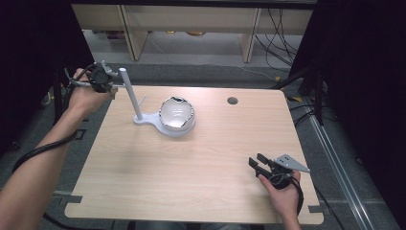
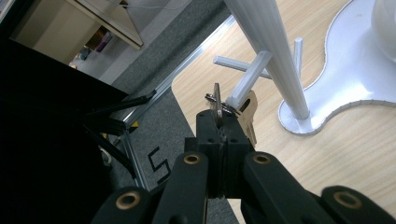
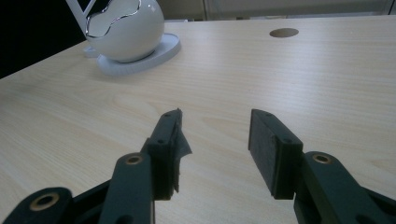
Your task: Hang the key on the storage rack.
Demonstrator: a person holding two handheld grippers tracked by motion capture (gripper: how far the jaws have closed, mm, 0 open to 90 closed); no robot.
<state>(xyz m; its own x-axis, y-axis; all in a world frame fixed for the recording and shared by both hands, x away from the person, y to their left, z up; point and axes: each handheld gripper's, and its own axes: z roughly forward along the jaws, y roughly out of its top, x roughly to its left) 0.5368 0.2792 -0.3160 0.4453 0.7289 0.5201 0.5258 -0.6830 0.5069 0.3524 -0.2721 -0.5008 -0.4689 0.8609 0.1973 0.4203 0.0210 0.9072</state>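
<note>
Pinching keys [image 2: 233,109] at stand's peg [image 2: 250,77], left hand-held gripper [image 2: 219,126], bowl [image 1: 176,115] beside

Even overhead light, dark surroundings, soft focus, glare on the table [image 1: 201,163].

Hand-held gripper [image 2: 219,122] clamped on keys [image 2: 243,109], touching white stand [image 2: 275,56] peg.

Both grippers black, brass-coloured rivets at jaw pivots; right gripper [image 1: 263,165] carries grey three-cornered plate, black cables trailing.
</note>
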